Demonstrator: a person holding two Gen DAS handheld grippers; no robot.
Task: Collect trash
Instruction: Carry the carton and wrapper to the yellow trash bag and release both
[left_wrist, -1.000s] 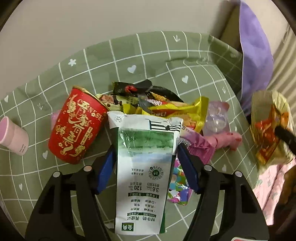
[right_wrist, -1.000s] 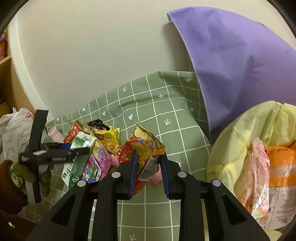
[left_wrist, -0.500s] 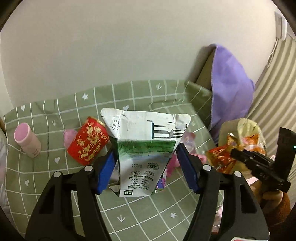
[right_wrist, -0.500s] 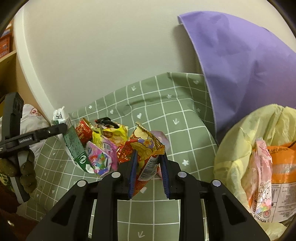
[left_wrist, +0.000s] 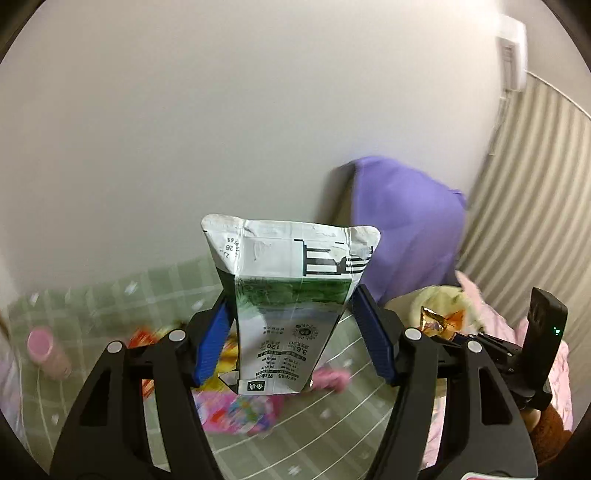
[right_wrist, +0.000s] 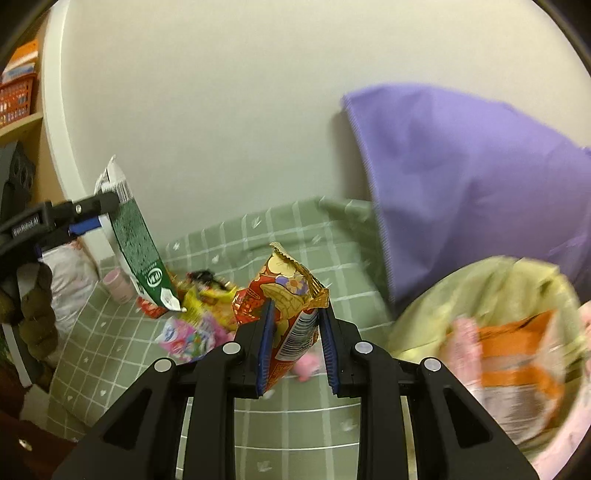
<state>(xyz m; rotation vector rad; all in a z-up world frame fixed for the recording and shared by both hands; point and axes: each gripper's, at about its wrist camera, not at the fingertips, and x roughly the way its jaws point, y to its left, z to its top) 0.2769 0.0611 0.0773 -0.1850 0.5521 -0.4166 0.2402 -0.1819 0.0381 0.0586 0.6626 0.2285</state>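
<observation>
Blue pads of the left gripper (left_wrist: 291, 332) clamp a green-and-white carton (left_wrist: 291, 306) across its width, upright and clear of the cloth (left_wrist: 343, 432); the wide grip suits a flattened box that would slip if pinched at an edge. The right gripper (right_wrist: 295, 347) is closed on a red snack bag (right_wrist: 286, 314), pads squeezing its lower half so the torn gold top stands free above them. Both pieces hang above the green checked cloth, likely carried toward the yellow trash bag (right_wrist: 480, 291) at the right, whose open mouth already shows an orange wrapper (right_wrist: 517, 343). More litter lies on the cloth below: a pink wrapper (right_wrist: 188, 336), a yellow packet (right_wrist: 207, 295) and a pink pot (right_wrist: 118, 284) farther left. A purple pillow (right_wrist: 461, 177) leans on the wall behind the bag. Each hand carries one piece, so one trip likely drops two.
</observation>
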